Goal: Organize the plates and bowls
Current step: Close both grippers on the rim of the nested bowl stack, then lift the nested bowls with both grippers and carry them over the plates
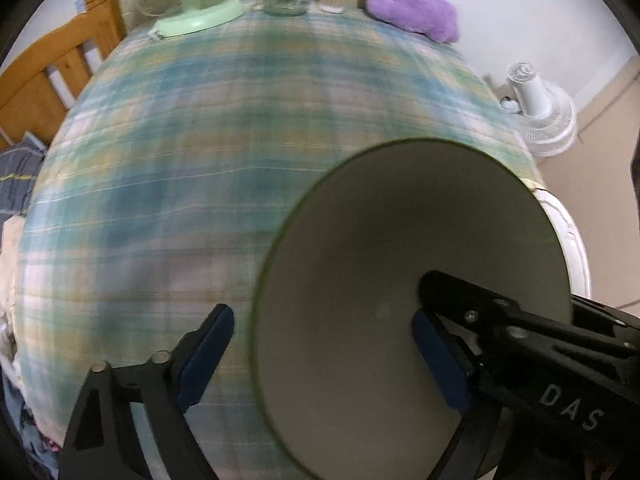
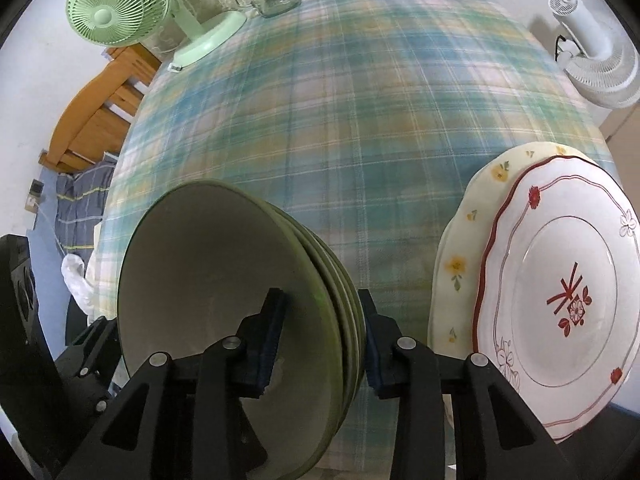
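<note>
On the plaid-clothed counter [image 1: 168, 168], through the left wrist camera, I see my left hand-held gripper [image 1: 324, 344] spread wide, straddling the near rim of the stack of green-rimmed grey ceramic bowls [image 1: 400, 248]: one blue pad hangs outside over the cloth, the other sits inside the top bowl, neither pressing. From this angle the stack reads as a single bowl, and no plates show. My right hand-held gripper [image 1: 448, 300] reaches in from the right.

The right wrist camera adds the rest: the right hand-held gripper [image 2: 322, 336] is clamped on the stack's wall [image 2: 224, 264], one pad inside, one outside, several nested rims visible. Beside it on the right lies a white scalloped plate with red trim [image 2: 560, 300] on a cream flowered plate [image 2: 464, 248].
</note>
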Available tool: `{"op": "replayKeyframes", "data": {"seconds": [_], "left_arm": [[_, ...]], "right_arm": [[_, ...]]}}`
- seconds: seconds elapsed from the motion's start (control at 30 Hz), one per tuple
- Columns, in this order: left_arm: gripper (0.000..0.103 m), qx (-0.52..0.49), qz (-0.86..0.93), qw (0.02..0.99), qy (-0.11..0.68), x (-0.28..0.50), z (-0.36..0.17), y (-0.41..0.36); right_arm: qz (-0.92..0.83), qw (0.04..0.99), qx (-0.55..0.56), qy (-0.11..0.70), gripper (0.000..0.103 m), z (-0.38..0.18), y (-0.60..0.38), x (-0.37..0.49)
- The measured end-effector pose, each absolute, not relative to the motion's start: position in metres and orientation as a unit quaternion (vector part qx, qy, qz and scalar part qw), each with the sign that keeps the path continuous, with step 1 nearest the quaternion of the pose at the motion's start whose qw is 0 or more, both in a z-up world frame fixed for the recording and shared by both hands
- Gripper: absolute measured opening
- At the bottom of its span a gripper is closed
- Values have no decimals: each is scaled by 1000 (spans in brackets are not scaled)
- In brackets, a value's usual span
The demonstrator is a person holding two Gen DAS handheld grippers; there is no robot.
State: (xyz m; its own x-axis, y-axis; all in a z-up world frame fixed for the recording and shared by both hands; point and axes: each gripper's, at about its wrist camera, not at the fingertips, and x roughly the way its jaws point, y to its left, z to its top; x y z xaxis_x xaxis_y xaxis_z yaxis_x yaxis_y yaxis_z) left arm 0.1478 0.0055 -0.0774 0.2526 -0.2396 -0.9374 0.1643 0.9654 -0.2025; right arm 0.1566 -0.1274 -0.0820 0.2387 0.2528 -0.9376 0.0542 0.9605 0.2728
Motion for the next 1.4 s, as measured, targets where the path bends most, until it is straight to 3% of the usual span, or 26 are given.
{"op": "replayKeyframes", "data": {"seconds": [0.3, 0.37, 0.77, 1.4], "left_arm": [[82, -58, -156, 787, 594, 149, -79, 9], [67, -61, -168, 789, 588, 148, -75, 4], [66, -76, -171, 778, 599, 153, -71, 9], [66, -36, -219, 792, 568, 155, -11, 12]], "right_arm": [[51, 780, 126, 610, 39, -81, -126, 159], [49, 783, 121, 608, 39, -81, -126, 159], [41, 787, 110, 606, 39, -73, -122, 161], [-7, 816, 143, 559, 39, -10, -114, 148]]}}
